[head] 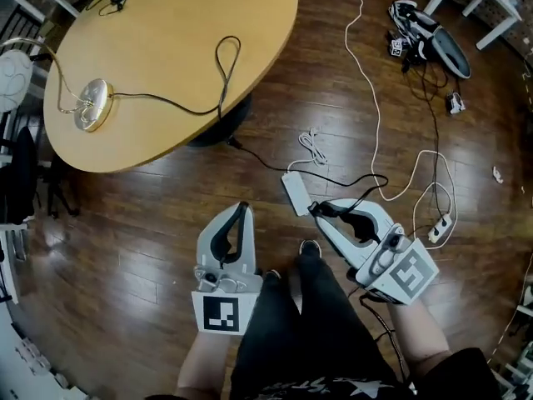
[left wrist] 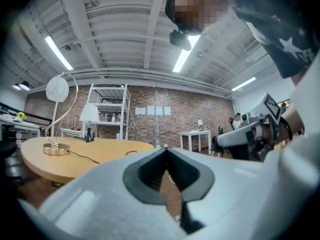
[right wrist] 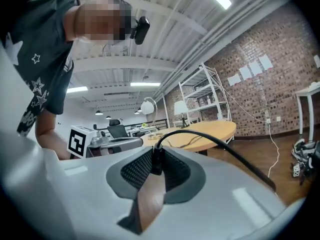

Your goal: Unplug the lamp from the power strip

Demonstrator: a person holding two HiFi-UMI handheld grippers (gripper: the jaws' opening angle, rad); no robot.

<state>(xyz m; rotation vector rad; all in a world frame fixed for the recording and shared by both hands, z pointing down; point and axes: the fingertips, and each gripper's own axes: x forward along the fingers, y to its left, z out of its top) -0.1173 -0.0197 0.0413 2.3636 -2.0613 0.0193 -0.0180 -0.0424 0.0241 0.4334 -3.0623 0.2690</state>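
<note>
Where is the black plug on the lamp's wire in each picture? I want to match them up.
Head view: the black plug is right of middle, in the right gripper's tips, near the white power strip.
Left gripper view: I can't make it out.
Right gripper view: the plug is in the centre, pinched between the jaws.
Shared landmark: the round wooden table.

A left hand-held gripper and a right hand-held gripper are counted, two in all. One lamp is seen on one tabletop. Two are found on the floor: a near power strip and a right power strip.
</note>
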